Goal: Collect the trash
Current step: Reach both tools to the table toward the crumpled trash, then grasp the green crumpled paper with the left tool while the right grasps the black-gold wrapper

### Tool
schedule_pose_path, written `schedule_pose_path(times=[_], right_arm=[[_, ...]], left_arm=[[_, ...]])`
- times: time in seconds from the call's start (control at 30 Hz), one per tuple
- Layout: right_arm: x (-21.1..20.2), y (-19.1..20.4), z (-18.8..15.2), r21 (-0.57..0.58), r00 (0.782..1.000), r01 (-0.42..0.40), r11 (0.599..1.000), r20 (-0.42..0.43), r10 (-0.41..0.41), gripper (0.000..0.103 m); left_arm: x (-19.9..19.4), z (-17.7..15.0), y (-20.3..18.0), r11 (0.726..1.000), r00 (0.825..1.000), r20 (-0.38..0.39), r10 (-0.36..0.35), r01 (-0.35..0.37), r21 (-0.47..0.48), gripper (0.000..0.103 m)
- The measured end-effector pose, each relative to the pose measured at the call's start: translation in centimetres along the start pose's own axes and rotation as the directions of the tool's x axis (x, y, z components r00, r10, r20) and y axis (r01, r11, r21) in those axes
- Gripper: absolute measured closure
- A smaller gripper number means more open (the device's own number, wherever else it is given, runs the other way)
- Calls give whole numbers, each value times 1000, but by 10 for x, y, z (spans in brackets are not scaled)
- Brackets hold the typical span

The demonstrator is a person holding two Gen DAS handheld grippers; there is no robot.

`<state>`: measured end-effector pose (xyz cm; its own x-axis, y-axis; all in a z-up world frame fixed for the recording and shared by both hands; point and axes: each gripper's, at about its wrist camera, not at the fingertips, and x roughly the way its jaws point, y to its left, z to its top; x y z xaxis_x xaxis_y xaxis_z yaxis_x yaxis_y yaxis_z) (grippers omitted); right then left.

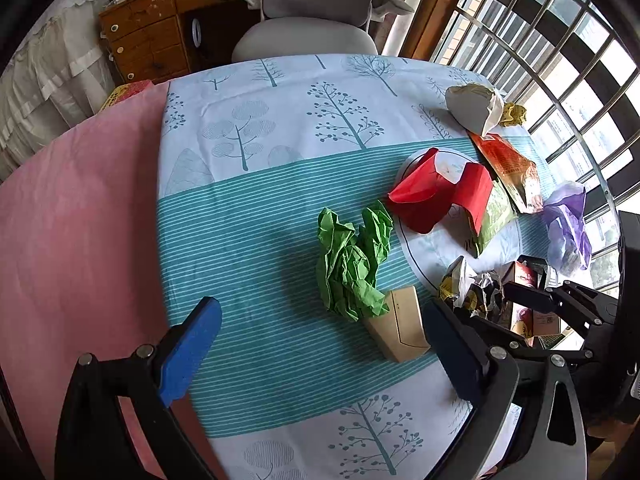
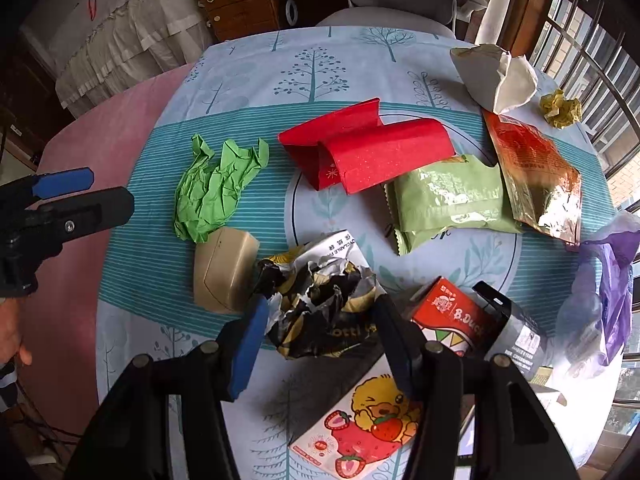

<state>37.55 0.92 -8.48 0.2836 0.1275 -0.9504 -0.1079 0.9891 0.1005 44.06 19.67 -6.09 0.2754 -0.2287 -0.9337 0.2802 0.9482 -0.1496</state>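
Trash lies on a tree-print tablecloth [image 1: 280, 128]. My left gripper [image 1: 320, 344] is open above the cloth, with crumpled green paper [image 1: 352, 260] and a small beige box [image 1: 400, 328] between its blue fingers. It also shows in the right wrist view [image 2: 76, 196]. My right gripper [image 2: 320, 332] has its fingers against both sides of a crumpled black, yellow and white wrapper [image 2: 320, 300], which rests on the table. The green paper [image 2: 216, 188] and beige box [image 2: 224, 268] lie to its left.
Folded red paper [image 2: 368, 152], a green snack packet [image 2: 448, 204], an orange foil bag [image 2: 536, 176], a white paper bag [image 2: 496, 76], a yellow wad [image 2: 560, 108], purple plastic [image 2: 608, 280] and a duck-print carton [image 2: 448, 320] lie around. A grey chair [image 1: 308, 36] stands behind; a barred window is at the right.
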Motion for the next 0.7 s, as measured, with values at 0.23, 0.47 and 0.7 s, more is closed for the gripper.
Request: schedule_pose_path(times=[0.23,0.47,0.7], right_arm=[[4,-10,10,80,996,-83,993,-29,86,45],[5,-1,14,26,994,-97,995,-48,98,40],[16,13,11,-46,996,-48,998,-74,45,37]], left_arm=[[43,20,-5,999,995,-92,-47,47,-4,5],[72,31,-9,997,986,-147,-73,69,-28,23],[84,30,-12,998,985,-161,-57,54,-23,65]])
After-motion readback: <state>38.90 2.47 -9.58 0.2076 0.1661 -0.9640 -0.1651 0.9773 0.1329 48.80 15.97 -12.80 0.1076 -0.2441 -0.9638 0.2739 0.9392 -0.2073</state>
